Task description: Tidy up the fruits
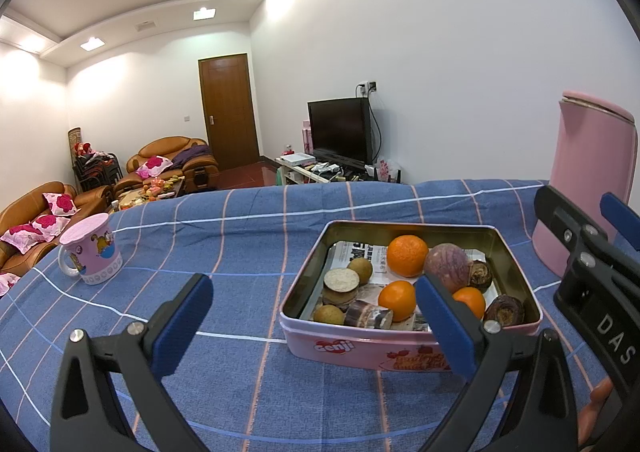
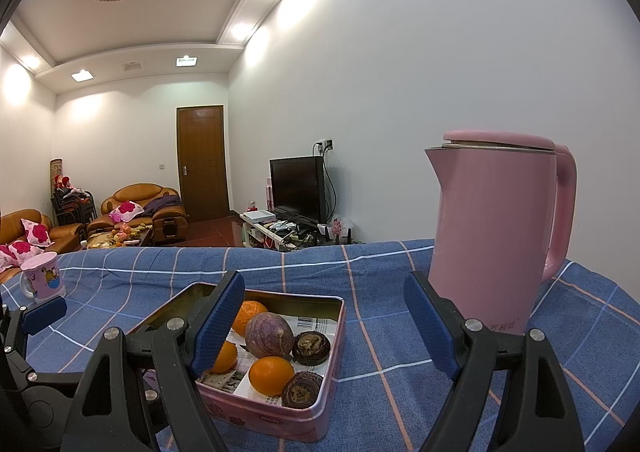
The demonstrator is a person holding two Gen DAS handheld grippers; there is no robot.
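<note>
We hold both grippers, left gripper (image 1: 314,322) and right gripper (image 2: 324,326), with tongs apart and empty, just before the pink tin (image 1: 360,350) where the fruits (image 1: 407,255) crowd together. A careless reach could nudge neighbouring pieces or tip the kettle (image 2: 496,228) beside the tin.

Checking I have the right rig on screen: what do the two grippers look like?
Both the left gripper and right gripper have black plastic frames with triangular cutouts and silver screw heads. Their fingers carry textured blue pads. White letters "DAS" mark the right gripper's body in the left wrist view. No sleeves or cables show.
</note>
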